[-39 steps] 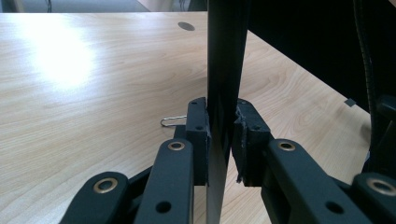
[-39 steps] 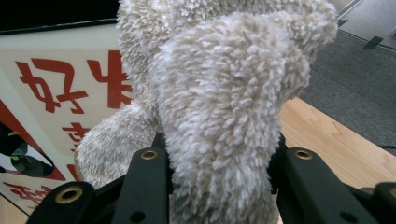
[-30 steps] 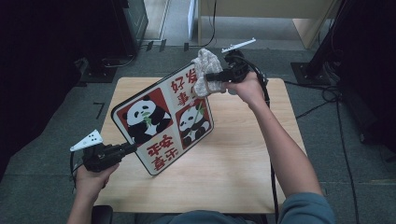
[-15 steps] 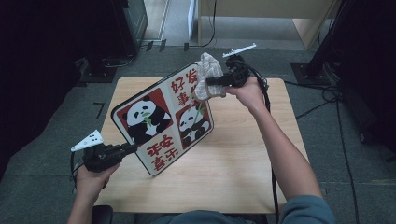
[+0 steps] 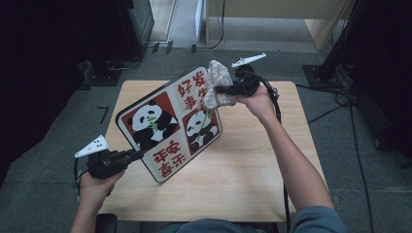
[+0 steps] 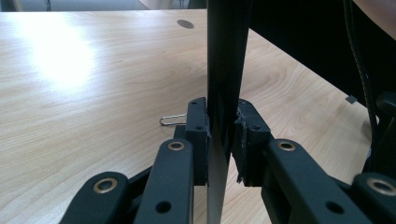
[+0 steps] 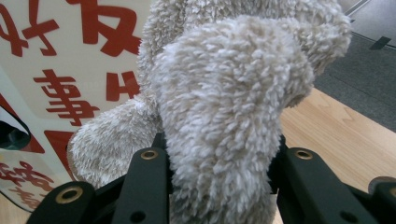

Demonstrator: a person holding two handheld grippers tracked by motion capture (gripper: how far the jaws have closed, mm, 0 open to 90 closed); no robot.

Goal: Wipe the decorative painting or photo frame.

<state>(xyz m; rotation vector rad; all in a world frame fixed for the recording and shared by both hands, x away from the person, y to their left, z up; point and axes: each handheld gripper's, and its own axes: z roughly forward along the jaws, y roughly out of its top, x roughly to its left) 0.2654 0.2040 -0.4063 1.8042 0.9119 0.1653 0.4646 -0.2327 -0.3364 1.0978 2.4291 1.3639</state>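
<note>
Panda board (image 5: 170, 124) is held up over the wooden table (image 5: 252, 170), tilted, with its picture side facing up. It shows two pandas and red writing. On the left, the left gripper (image 5: 133, 155) pinches the board's lower left edge. In the left gripper view, the thin dark edge of the board (image 6: 224, 70) stands straight up between the two black jaws, and the pads squeeze it from both sides. A small paper clip (image 6: 173, 120) lies on the table just behind the jaws. On the right, the right gripper (image 5: 221, 90) holds a fluffy grey cloth (image 5: 217, 87) tight in its closed jaws. The cloth (image 7: 224, 107) presses on the board's top corner, next to the red writing.
</note>
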